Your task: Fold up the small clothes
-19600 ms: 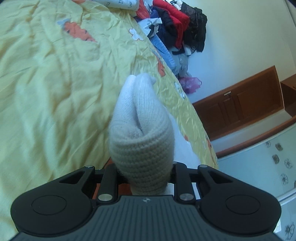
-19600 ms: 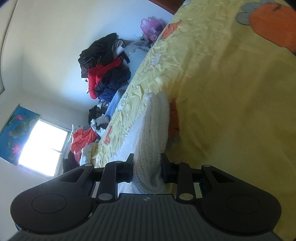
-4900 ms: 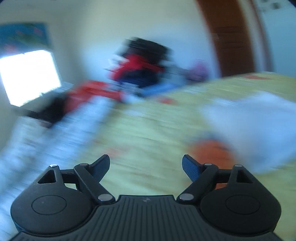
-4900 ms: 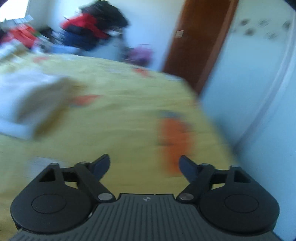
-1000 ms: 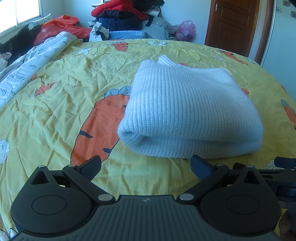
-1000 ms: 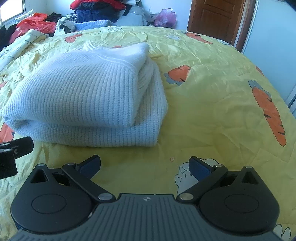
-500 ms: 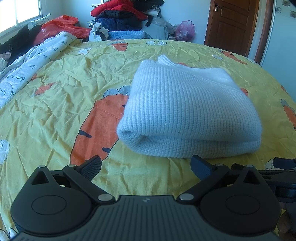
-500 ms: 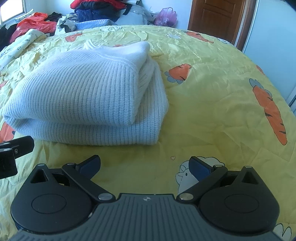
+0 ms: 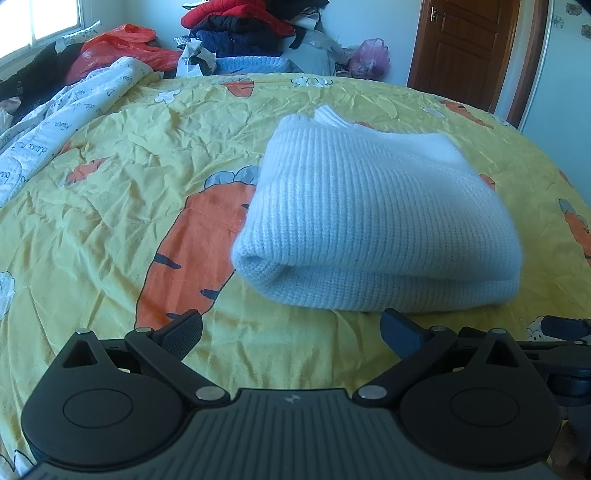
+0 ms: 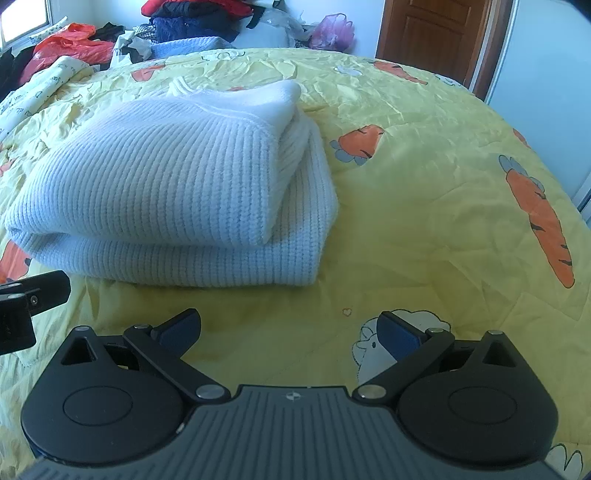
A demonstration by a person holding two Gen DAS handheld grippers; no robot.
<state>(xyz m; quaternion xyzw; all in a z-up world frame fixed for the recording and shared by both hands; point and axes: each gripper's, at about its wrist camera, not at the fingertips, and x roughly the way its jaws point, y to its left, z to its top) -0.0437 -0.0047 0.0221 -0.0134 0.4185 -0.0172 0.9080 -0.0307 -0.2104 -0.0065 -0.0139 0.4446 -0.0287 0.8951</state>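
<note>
A white ribbed knit sweater [image 9: 373, 221] lies folded into a thick rectangle on the yellow carrot-print bedspread [image 9: 110, 221]. In the right wrist view the same sweater [image 10: 173, 184] sits left of centre, its folded layers stacked. My left gripper [image 9: 291, 332] hovers just in front of the sweater, open, nothing between its fingers. My right gripper [image 10: 290, 330] is open too, a short way in front of the sweater's right corner and apart from it. Part of the left gripper [image 10: 22, 299] shows at the right wrist view's left edge.
A heap of red, dark and blue clothes [image 9: 243, 26] lies beyond the far side of the bed. A white printed quilt [image 9: 55, 122] drapes along the left. A brown wooden door [image 9: 469, 48] stands at the back right, with a pink bag [image 9: 369, 57] beside the heap.
Both grippers hold almost still over the last second, staying open. The folded sweater lies unchanged. About twenty seconds ago both grippers were shut on the white knit.
</note>
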